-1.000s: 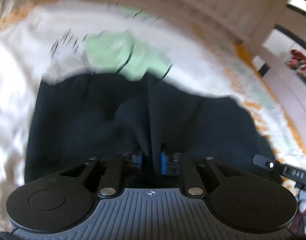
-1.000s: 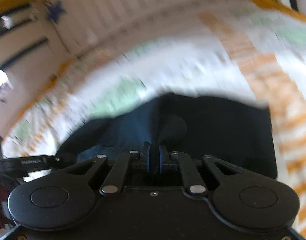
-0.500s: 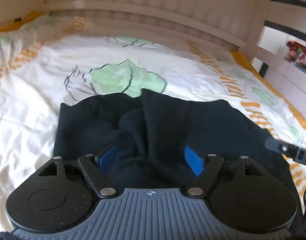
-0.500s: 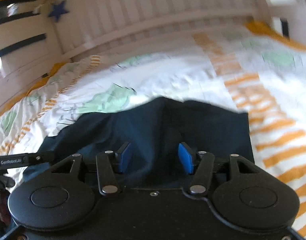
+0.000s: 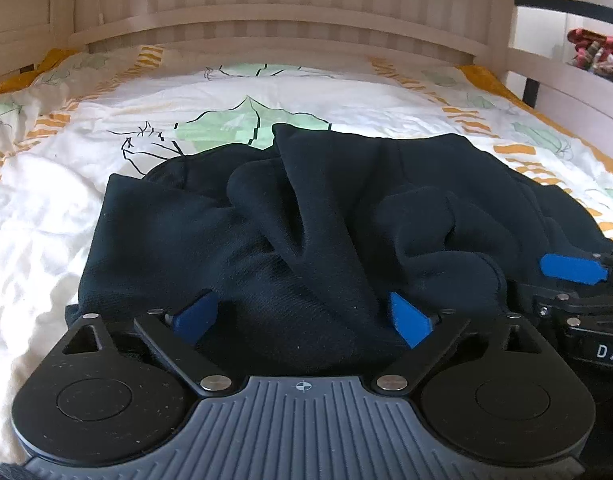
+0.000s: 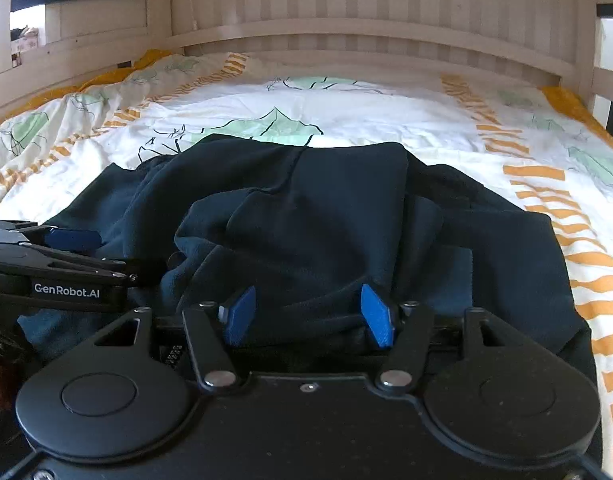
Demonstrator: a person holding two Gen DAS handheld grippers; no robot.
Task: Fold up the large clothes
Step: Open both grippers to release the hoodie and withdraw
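A dark navy garment (image 5: 306,216) lies rumpled on the bed, with thick folds across its middle. My left gripper (image 5: 302,318) stands over its near edge, jaws opening wide; the cloth lies between the blue pads (image 5: 408,318) without being pinched. In the right wrist view the same garment (image 6: 326,220) fills the middle. My right gripper (image 6: 308,314) is also opening, its blue pads (image 6: 376,314) apart with loose cloth between them. Each gripper shows at the edge of the other's view: the right gripper (image 5: 574,270) and the left gripper (image 6: 70,240).
The bed is covered by a white duvet (image 5: 346,96) with green leaf prints and orange stripes. A pale slatted wooden headboard (image 5: 286,24) closes the far side, with side rails (image 6: 66,56) left and right. Colourful items (image 5: 594,52) sit beyond the right rail.
Both grippers went from shut on the dark cloth to open, letting it drop onto the bed. Both views have levelled out and pulled back toward the near edge.
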